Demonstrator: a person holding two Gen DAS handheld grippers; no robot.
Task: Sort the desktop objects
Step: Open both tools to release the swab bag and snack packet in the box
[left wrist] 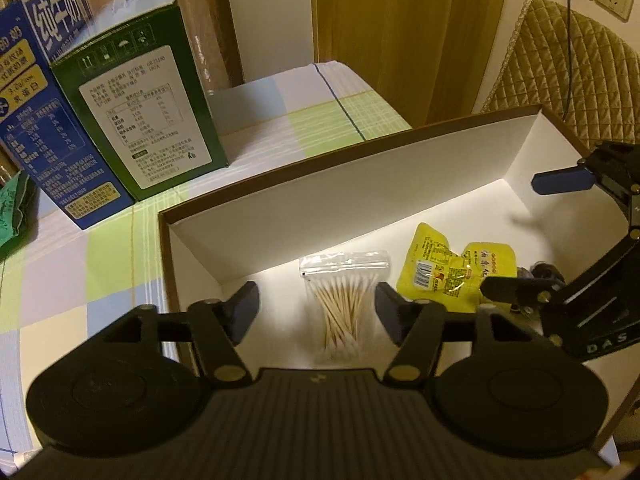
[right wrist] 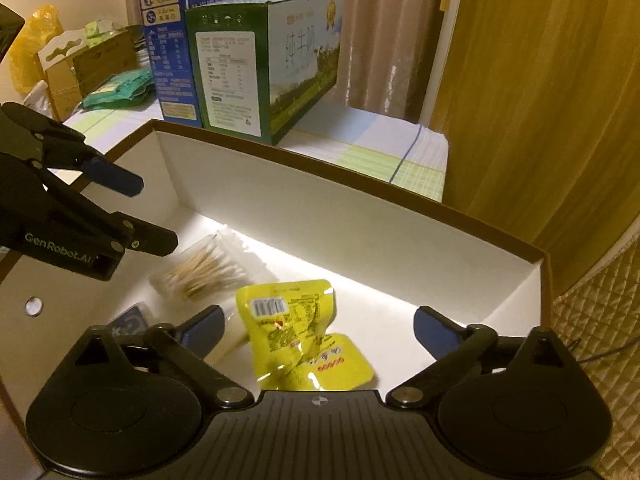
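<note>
A white cardboard box with a brown rim (left wrist: 320, 164) lies open on the table. On its floor rests a clear bag of cotton swabs (left wrist: 344, 300), between the fingers of my left gripper (left wrist: 318, 312), whose pads stand apart from it. To the right lie two yellow snack packets (left wrist: 456, 268). In the right wrist view the yellow packets (right wrist: 296, 320) sit between the wide-spread fingers of my right gripper (right wrist: 318, 328), untouched. The swab bag (right wrist: 204, 268) lies to their left, under my left gripper (right wrist: 140, 210). My right gripper (left wrist: 532, 236) shows at the box's right end.
A blue milk carton (left wrist: 48, 120) and a green milk carton (left wrist: 148, 112) stand behind the box on a checked cloth (left wrist: 80, 272). A small dark blue item (right wrist: 128, 320) lies in the box. A quilted chair back (left wrist: 560, 72) and a yellow curtain (right wrist: 540, 100) are on the right.
</note>
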